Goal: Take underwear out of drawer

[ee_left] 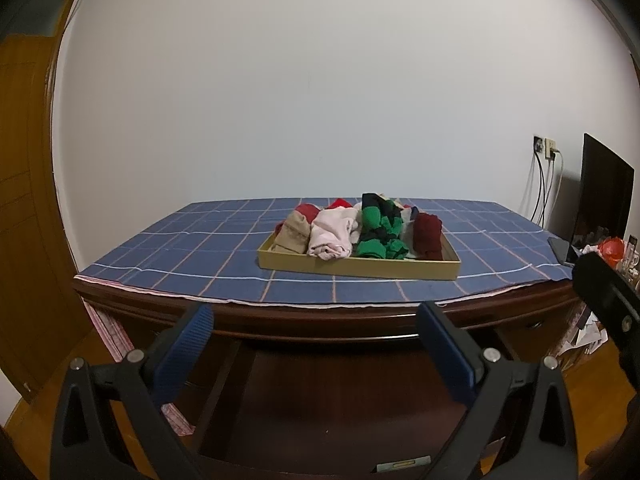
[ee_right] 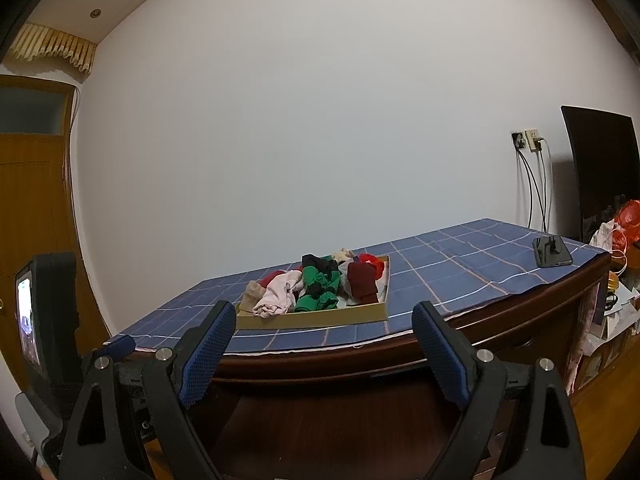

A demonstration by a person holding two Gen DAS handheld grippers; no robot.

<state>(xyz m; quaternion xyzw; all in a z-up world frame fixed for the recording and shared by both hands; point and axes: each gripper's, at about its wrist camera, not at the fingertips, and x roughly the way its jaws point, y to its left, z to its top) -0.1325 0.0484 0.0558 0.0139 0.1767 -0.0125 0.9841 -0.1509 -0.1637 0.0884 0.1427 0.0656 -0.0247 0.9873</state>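
Note:
A shallow tan cardboard drawer (ee_left: 360, 267) sits on the blue checked tablecloth (ee_left: 192, 248) and holds several folded underwear pieces: beige (ee_left: 294, 234), pink (ee_left: 334, 236), green and black (ee_left: 378, 232), dark red (ee_left: 428, 234). The drawer also shows in the right wrist view (ee_right: 312, 318), with the pink piece (ee_right: 280, 294) and green piece (ee_right: 320, 292). My left gripper (ee_left: 314, 344) is open and empty, in front of the table edge, well short of the drawer. My right gripper (ee_right: 322, 354) is open and empty, also before the table edge.
A dark wooden table (ee_left: 320, 324) carries the cloth. A phone (ee_right: 552, 252) lies at the table's right end. A dark monitor (ee_right: 600, 168), wall sockets with cables (ee_right: 532, 144) and clutter stand at the right. A wooden door (ee_left: 24, 200) is at the left.

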